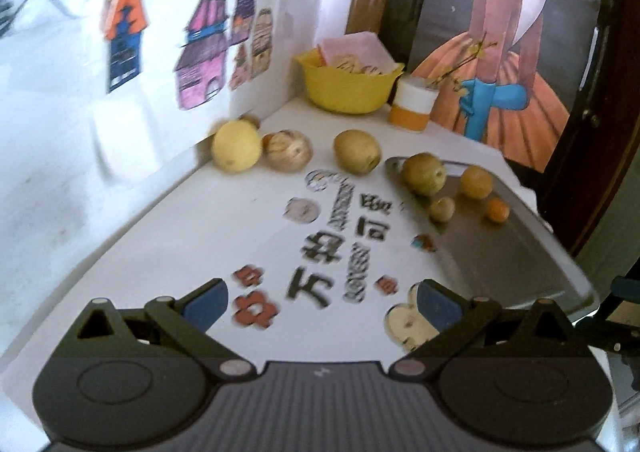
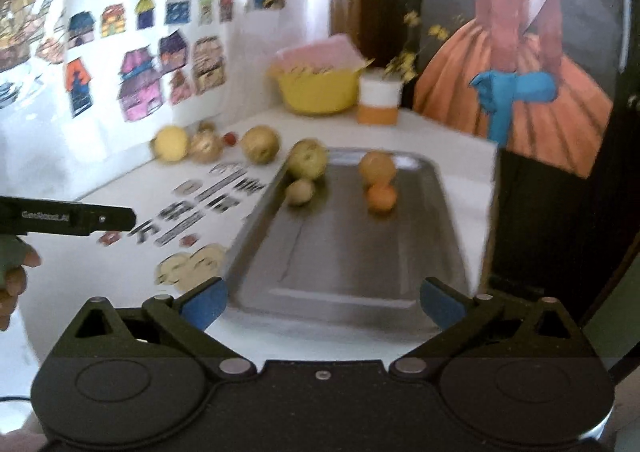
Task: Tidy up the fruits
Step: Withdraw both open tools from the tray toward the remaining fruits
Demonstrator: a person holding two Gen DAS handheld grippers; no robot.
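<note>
- Four fruits sit on the metal tray (image 2: 352, 252), all at its far end: a greenish apple (image 2: 307, 160) touching the far-left rim, a small kiwi-like fruit (image 2: 300, 191) just in front of it, a larger orange (image 2: 377, 167), and a small tangerine (image 2: 382, 197) touching the orange on its near side
- The near part of the tray is bare, so there looks to be room for the rest
- Still off the tray, in a row on the white surface (image 1: 168, 252) near the wall: a yellow lemon-like fruit (image 1: 237, 145), a pale brownish round fruit (image 1: 289, 151) just beside it, and a yellow-green fruit (image 1: 357, 151) nearest the tray
- Something small and reddish (image 2: 229, 138) lies behind that row; blur makes it hard to say whether it is a fruit
- The left claw (image 1: 318, 306) is spread wide with nothing between its blue pads, hovering over the printed part of the surface, well short of the loose fruits
- The right claw (image 2: 322, 302) is likewise wide open and empty, above the near edge of the tray
- My estimate: about half done, three or so fruits left to move, no pick in hand right now
- The yellow bowl (image 1: 346, 85) and orange-and-white cup (image 1: 412, 103) at the back appear not to be part of the sorting
</note>
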